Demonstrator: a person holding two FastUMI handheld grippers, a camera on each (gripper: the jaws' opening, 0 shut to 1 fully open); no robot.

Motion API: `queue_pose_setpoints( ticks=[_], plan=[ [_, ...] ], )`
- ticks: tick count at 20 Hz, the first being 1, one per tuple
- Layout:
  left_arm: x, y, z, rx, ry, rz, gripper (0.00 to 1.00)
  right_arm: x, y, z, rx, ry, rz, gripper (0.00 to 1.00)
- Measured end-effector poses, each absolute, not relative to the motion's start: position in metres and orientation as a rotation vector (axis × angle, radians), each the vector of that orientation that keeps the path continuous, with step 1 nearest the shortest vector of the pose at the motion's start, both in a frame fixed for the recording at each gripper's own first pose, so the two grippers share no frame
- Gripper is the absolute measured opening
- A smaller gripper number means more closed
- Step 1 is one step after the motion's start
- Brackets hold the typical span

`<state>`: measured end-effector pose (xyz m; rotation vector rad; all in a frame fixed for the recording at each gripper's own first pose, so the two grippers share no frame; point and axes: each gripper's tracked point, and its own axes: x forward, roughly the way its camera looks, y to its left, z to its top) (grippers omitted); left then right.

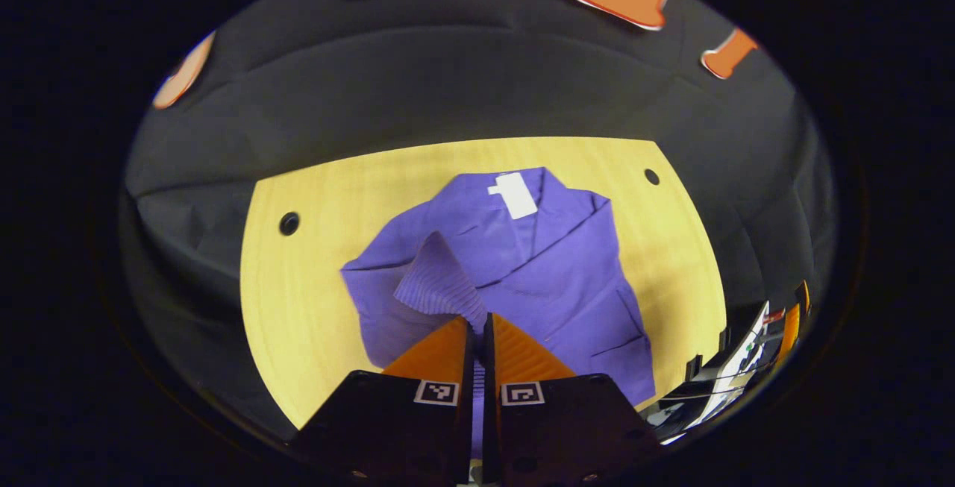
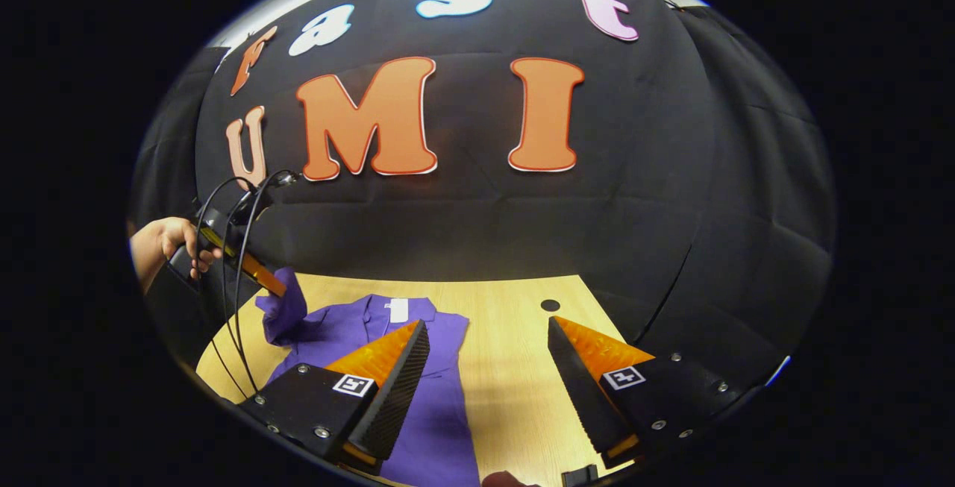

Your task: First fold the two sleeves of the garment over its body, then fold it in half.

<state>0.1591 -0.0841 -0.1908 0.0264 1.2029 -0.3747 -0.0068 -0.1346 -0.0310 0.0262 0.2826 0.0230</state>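
My left gripper [image 1: 479,323] pinches the purple garment's [image 1: 552,263] ribbed cuff [image 1: 440,282] above the table [image 1: 313,308], right gripper [image 2: 485,338] wide and empty; a weak pinch could drop the sleeve.

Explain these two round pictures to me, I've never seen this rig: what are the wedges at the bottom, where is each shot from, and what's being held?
No robot arm here: a person carries a two-finger gripper in each hand, with a fisheye camera on each looking along its fingers. The wedges are those fingers.

In the left gripper view, the left gripper is closed on the ribbed cuff of a sleeve, lifted over the purple garment. The garment lies on a light wooden table, with a white tag at its collar.

In the right gripper view, the right gripper hangs open above the table, holding nothing. Far left there you see the person's hand on the other gripper, the raised sleeve hanging from it.
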Motion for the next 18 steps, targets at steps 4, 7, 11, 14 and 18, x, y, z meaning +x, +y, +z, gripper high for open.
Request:
queue_pose_setpoints(
  ticks=[4, 7, 11, 14, 18],
  plan=[
    [0.17, -0.166, -0.204, 0.072, 1.224, -0.461, 0.07, -0.008, -0.162, -0.039, 0.085, 0.285, -0.006, 0.95],
    [0.177, -0.217, -0.221, 0.109, 1.232, -0.503, 0.07, -0.011, -0.182, -0.052, 0.1, 0.304, -0.031, 0.96],
    [0.184, -0.268, -0.244, 0.118, 1.236, -0.535, 0.1, -0.013, -0.201, -0.067, 0.117, 0.333, -0.047, 0.95],
    [0.187, -0.301, -0.239, 0.088, 1.166, -0.596, 0.4, -0.01, -0.207, -0.075, 0.119, 0.357, -0.052, 0.95],
    [0.18, -0.311, -0.217, 0.049, 1.066, -0.638, 0.52, -0.007, -0.207, -0.079, 0.106, 0.37, -0.034, 0.95]
  ],
)
